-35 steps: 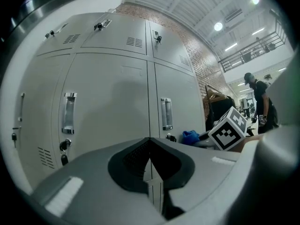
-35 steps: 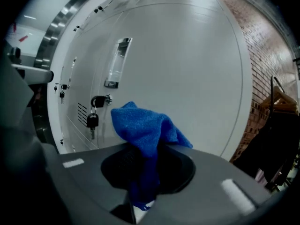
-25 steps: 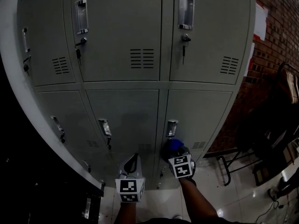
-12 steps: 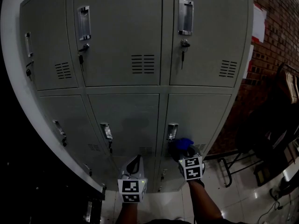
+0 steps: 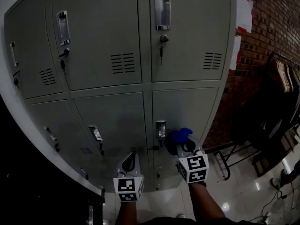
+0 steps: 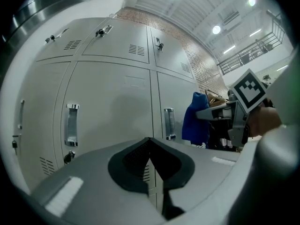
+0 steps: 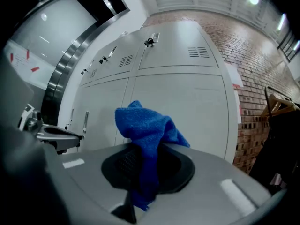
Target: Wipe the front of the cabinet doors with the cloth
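1. Nearest the lens, the left gripper (image 6: 150, 156) hangs below and to the left of the handle (image 5: 161, 127) of the lower right door (image 5: 190, 108). Its jaws are pressed together on nothing, and it looks idle.

2. Just right of that handle and slightly below it, the right gripper (image 5: 187, 147) has its jaws clamped on the blue cloth (image 7: 146, 125). The cloth bunches into a loose tuft past the fingertips, with a tail trailing down between them.

3. The cloth sits right beside the handle, in front of the lower right door. Neither view settles whether it touches the metal.

4. The step in hand appears to be wiping this door, and much of the cabinet front likely remains to be done. A good pass calls for pressing the tuft flat to the panel so fabric, not the jaws, meets the paint. Strokes should overlap and run away from the handle toward the door's far edge. Skirting the handle avoids snagging the cloth, and the clamp must stay firm because little of the cloth is held.

5. Above the handle stand the upper doors (image 5: 98, 36), with a key (image 5: 161, 46) hanging in the right one's lock. A snag there looks possible.

6. Farthest right of the handle runs the brick wall (image 5: 267, 41).
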Action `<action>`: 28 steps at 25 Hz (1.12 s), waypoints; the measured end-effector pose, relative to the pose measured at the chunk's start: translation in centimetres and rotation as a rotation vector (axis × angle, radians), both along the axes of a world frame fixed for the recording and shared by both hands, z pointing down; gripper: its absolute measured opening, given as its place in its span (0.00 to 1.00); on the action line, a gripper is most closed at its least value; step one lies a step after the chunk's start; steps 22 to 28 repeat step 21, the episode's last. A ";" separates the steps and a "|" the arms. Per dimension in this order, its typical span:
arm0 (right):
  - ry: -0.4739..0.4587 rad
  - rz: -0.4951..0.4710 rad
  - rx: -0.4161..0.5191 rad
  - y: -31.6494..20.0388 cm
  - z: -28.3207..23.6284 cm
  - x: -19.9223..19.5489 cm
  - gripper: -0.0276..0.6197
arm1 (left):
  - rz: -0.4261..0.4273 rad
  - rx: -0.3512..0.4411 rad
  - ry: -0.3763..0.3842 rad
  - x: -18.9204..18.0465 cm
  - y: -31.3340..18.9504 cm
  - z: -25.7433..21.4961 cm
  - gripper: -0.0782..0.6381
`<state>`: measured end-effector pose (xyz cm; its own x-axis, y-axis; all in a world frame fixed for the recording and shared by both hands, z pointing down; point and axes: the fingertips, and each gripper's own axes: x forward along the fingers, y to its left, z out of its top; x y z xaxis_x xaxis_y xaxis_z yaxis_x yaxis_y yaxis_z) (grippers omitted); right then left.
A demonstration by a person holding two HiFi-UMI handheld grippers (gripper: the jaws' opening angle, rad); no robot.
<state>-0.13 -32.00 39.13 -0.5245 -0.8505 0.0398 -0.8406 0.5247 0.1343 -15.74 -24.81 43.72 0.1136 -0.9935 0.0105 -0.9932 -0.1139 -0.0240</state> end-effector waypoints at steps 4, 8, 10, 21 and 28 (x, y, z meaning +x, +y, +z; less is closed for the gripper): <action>-0.004 -0.038 -0.009 1.4 1.0 -1.3 0.13 | 0.001 0.012 -0.009 0.3 -0.1 -0.6 0.12; -0.015 -0.066 -0.006 2.4 1.2 -2.1 0.13 | -0.001 0.009 -0.015 0.6 -0.4 -0.8 0.12; -0.013 -0.074 -0.007 2.7 1.5 -2.3 0.13 | -0.001 -0.003 -0.017 0.8 -0.6 -0.6 0.12; 0.009 -0.047 -0.018 2.8 2.8 -0.7 0.13 | 0.038 0.016 0.001 3.1 -1.5 -0.8 0.12; 0.009 -0.047 -0.018 2.8 2.8 -0.7 0.13 | 0.038 0.016 0.001 3.1 -1.5 -0.8 0.12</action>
